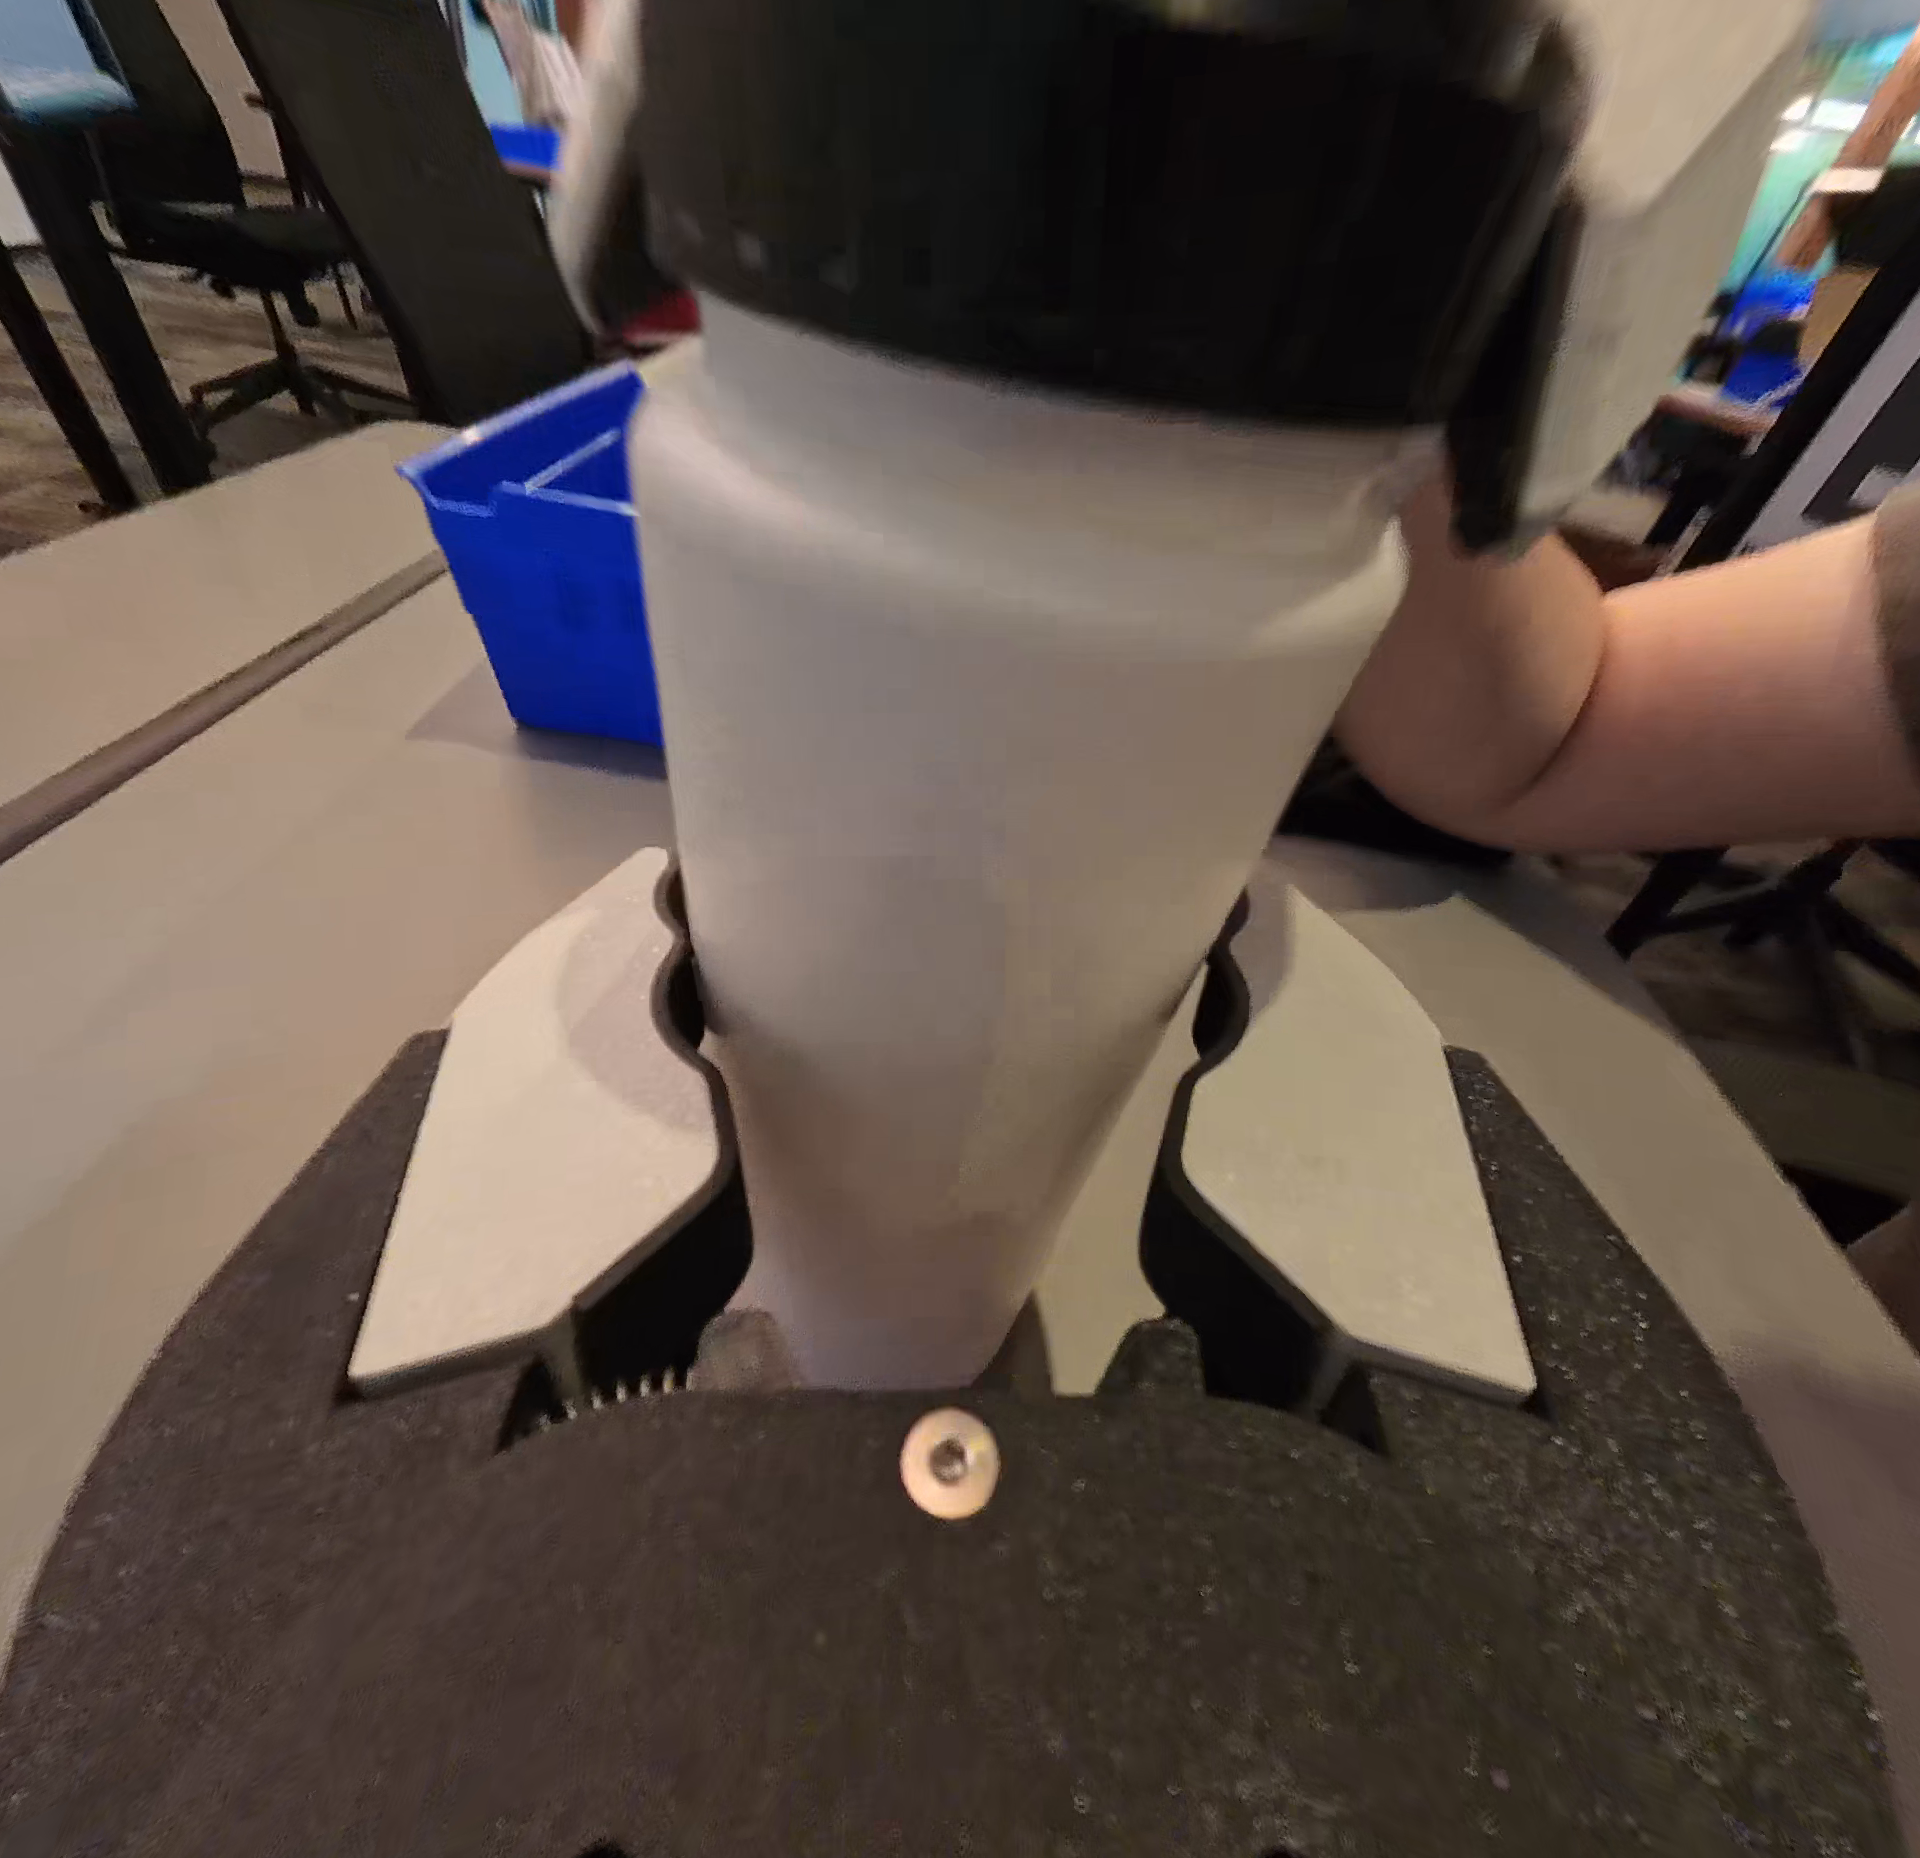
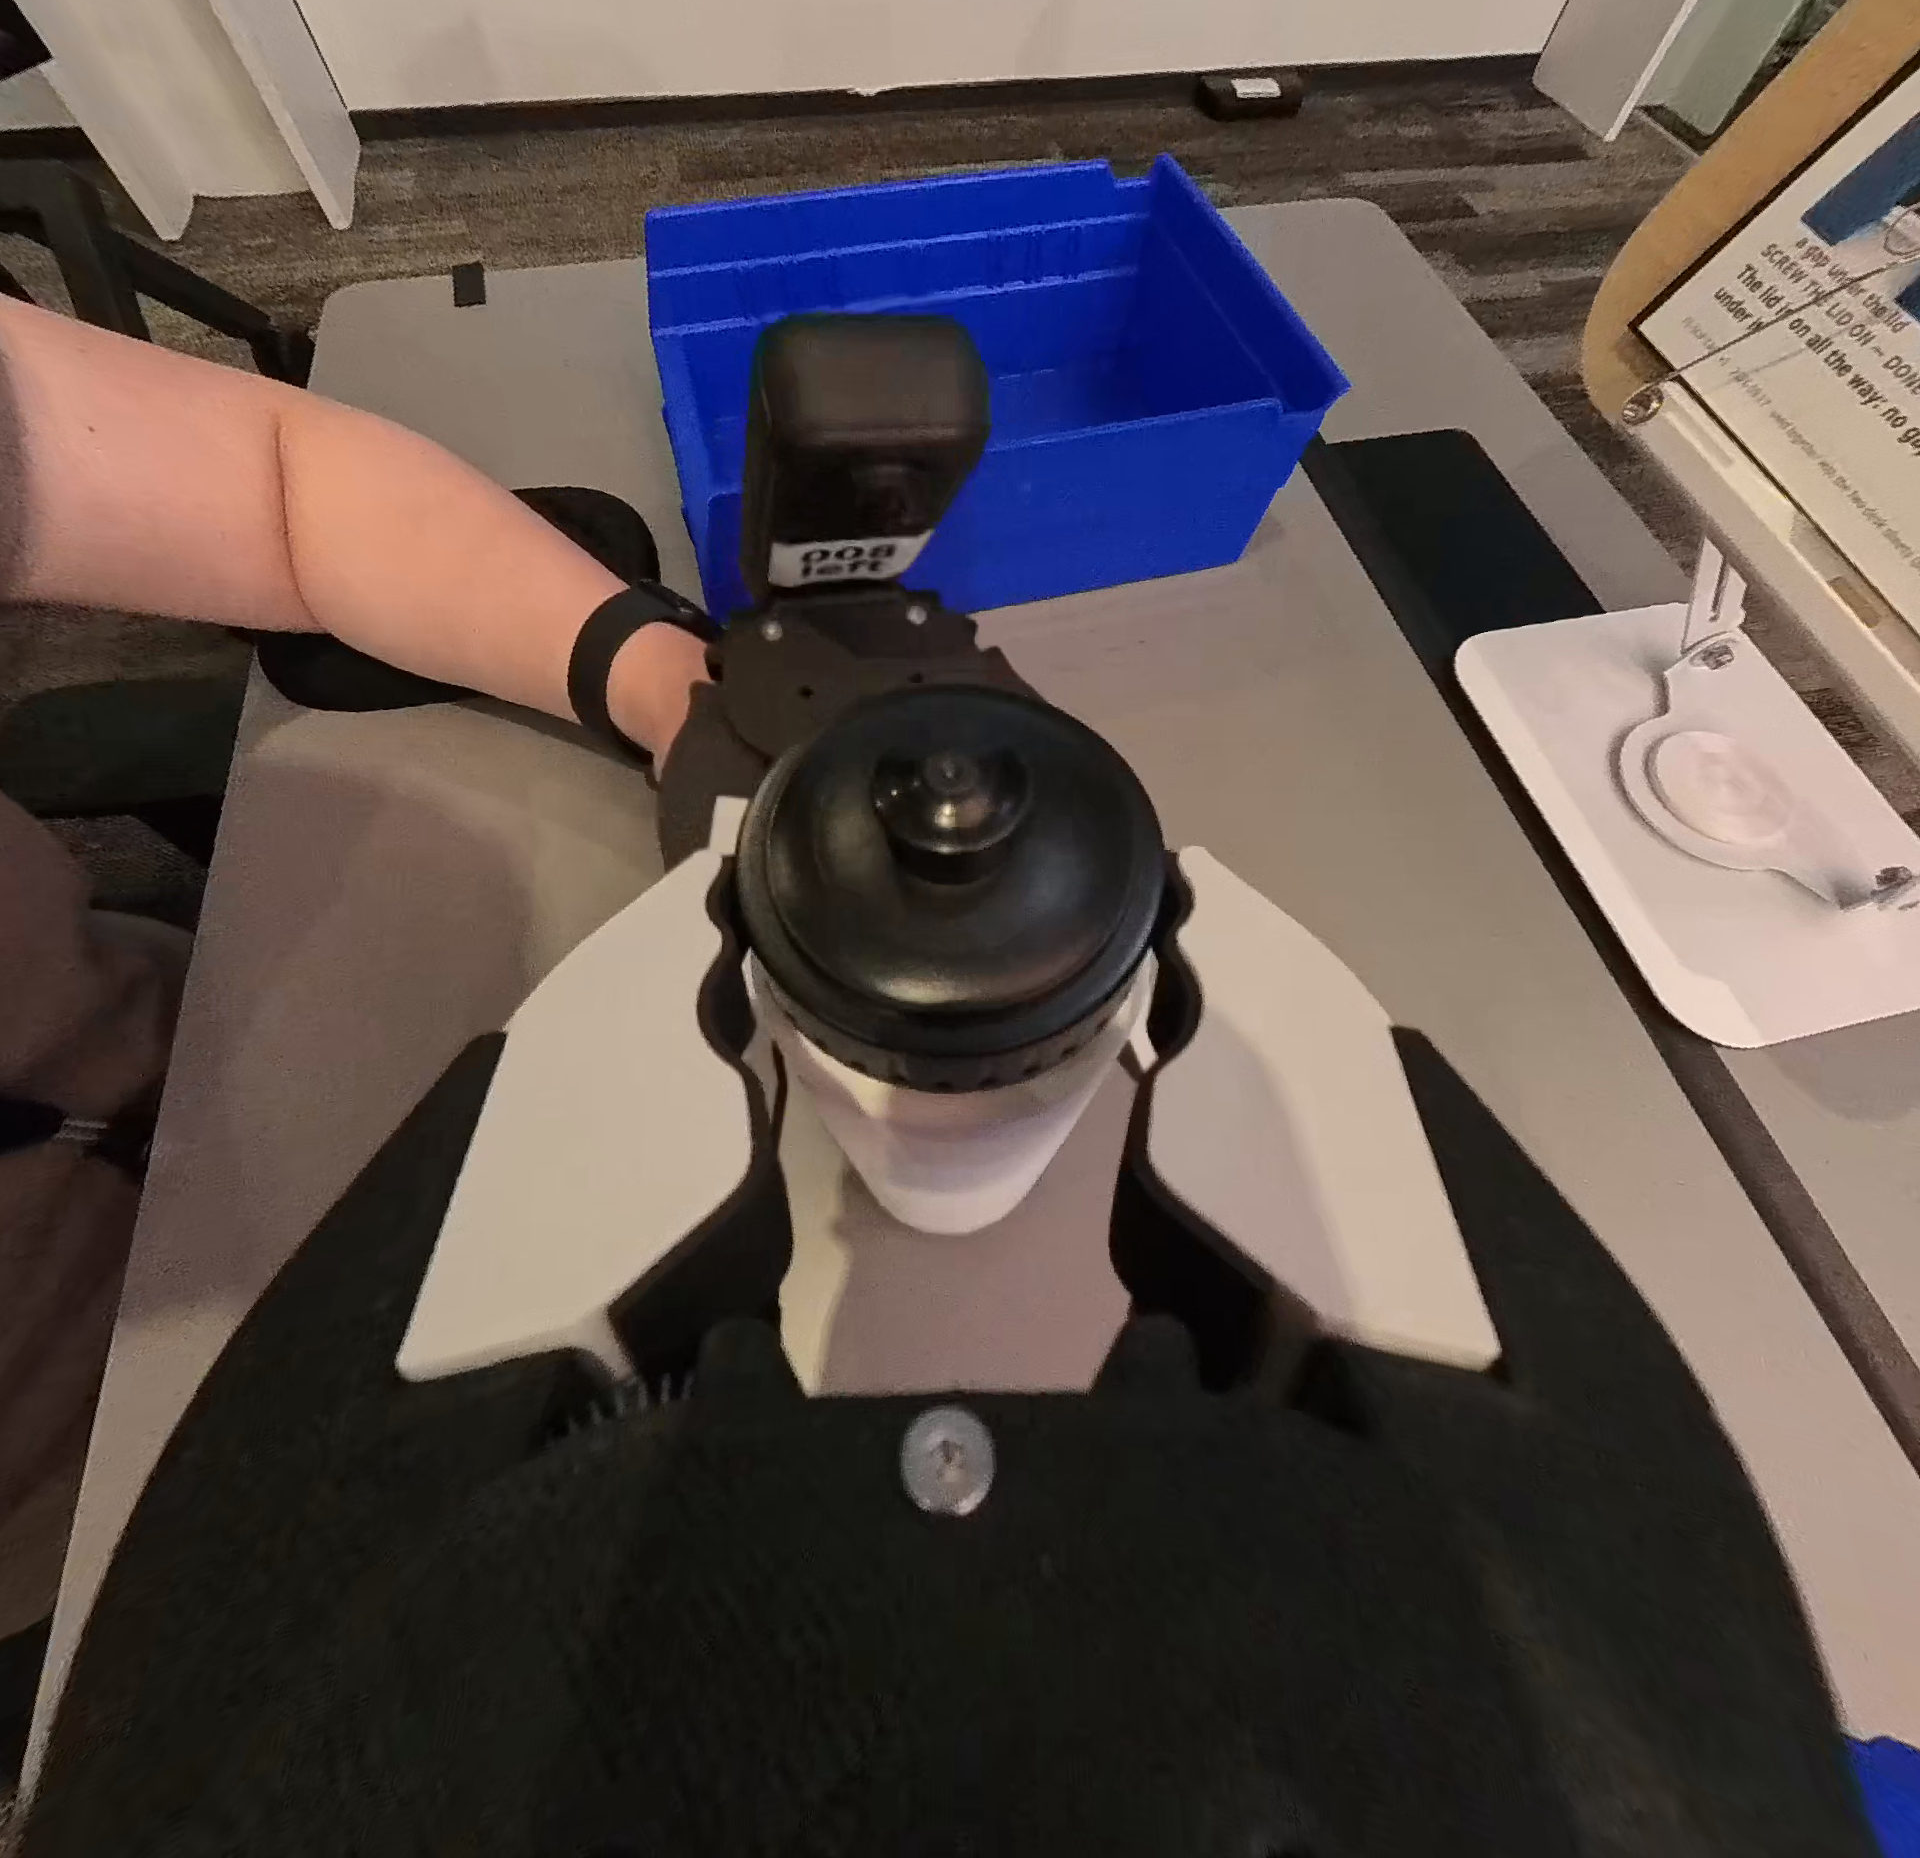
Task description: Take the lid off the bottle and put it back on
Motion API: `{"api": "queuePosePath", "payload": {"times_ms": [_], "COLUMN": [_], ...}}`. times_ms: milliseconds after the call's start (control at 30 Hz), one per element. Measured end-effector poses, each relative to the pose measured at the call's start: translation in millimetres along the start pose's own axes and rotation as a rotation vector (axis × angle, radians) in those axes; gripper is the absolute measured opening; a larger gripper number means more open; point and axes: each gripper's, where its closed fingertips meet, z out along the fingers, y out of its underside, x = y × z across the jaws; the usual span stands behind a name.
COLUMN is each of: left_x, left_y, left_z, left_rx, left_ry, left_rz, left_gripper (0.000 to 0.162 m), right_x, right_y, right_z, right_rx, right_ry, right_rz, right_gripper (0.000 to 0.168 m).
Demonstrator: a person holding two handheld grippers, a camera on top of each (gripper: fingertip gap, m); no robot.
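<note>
A white bottle (image 1: 987,665) with a black screw lid (image 1: 1091,198) stands upright between the fingers of my left gripper (image 1: 956,894), which is shut on its lower body. In the right wrist view I look down on the lid (image 2: 862,873) and its spout. My right gripper (image 2: 951,915) is shut on the lid from both sides. The lid sits on the bottle neck (image 2: 935,1164). The right gripper's white fingers (image 1: 1683,146) show blurred beside the lid in the left wrist view. The left gripper's body (image 2: 842,655) shows beyond the lid.
A blue bin (image 2: 1039,406) stands on the grey table (image 2: 1299,769) behind the bottle; it also shows in the left wrist view (image 1: 551,561). A white stand base (image 2: 1683,821) and a board with a sheet (image 2: 1818,333) are at the right. A person's forearm (image 2: 312,499) lies at the left.
</note>
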Motion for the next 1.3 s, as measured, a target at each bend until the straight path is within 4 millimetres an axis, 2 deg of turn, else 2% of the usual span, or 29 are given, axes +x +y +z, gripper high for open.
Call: {"api": "queuePosePath", "payload": {"times_ms": [100,467,667,767,867,933,1033,1100,1167,1300], "left_x": [-0.4,-3.9,-5.2,-4.9,-3.4,2.5,23.2,29.2,28.1,23.4], "left_y": [-13.3,-10.6,-9.3,-8.9,-8.0,-7.3,-5.2,-4.3,-4.3,-4.3], "left_z": [-2.4,-0.9,-1.2,-1.5,-1.5,-0.2,5.3,9.2,9.5,8.4], "left_rx": [0.051,0.002,-0.014,-0.018,-0.03,-0.036,-0.045,-0.061,-0.062,-0.068], "left_ry": [-0.006,-0.057,-0.073,-0.074,-0.068,-0.033,0.084,0.098,0.092,0.058], "left_rz": [-0.007,0.016,0.028,0.033,0.044,0.052,0.064,0.067,0.066,0.064], "left_gripper": [0.093,0.092,0.091,0.091,0.09,0.09,0.09,0.09,0.09,0.09], "right_x": [1.0,2.3,8.3,7.7,2.8,-6.1,-25.9,-30.6,-29.0,-19.8], "right_y": [2.9,7.2,-4.6,-2.5,-2.8,-2.9,-0.8,0.6,2.6,-11.0], "right_z": [1.0,2.4,3.2,3.5,3.0,0.5,-10.3,-15.1,-13.6,-11.3], "right_rx": [-0.005,-0.03,-0.025,-0.061,-0.047,-0.004,0.112,0.154,0.13,0.102], "right_ry": [-0.011,-0.006,0.143,0.176,0.107,-0.017,-0.252,-0.342,-0.351,-0.17], "right_rz": [0.014,0.022,0.067,0.051,0.014,-0.046,-0.133,-0.103,-0.045,-0.035], "right_gripper": [0.077,0.078,0.081,0.079,0.079,0.079,0.079,0.079,0.08,0.088]}}
